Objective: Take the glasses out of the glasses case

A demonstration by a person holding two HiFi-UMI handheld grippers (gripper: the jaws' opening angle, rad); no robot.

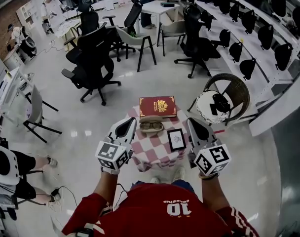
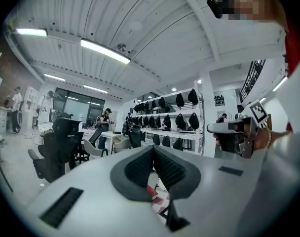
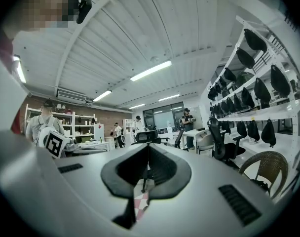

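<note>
Looking steeply down, the head view sets the glasses case [image 1: 151, 126] at mid-frame on a small cloth-covered table [image 1: 152, 157]. The case lies just below a red book [image 1: 157, 106] and to the upper left of a black-framed picture [image 1: 176, 138]. The glasses [image 1: 151, 125] lie in the case, too small for any detail of frame or lens, and the lid cannot be told apart from the base.

The left gripper [image 1: 130, 123] stands at the table's left edge and the right gripper [image 1: 192, 123] at its right edge, both apart from the case. This view sees them from behind, so it does not show how the jaws stand.

Each gripper view does. The 2 dark pads of the left gripper [image 2: 153, 149] are pressed together with nothing between them. Those of the right gripper [image 3: 148, 146] also meet, empty.

Neither gripper view shows the case or the glasses, because each gripper's own grey body fills the lower frame. Only slivers of the table's red-and-white checks appear beneath the pads. Each of these 2 views catches the other gripper at one side: the right gripper [image 2: 234, 135] at mid-right, the left gripper's marker cube [image 3: 54, 142] at mid-left.
</note>
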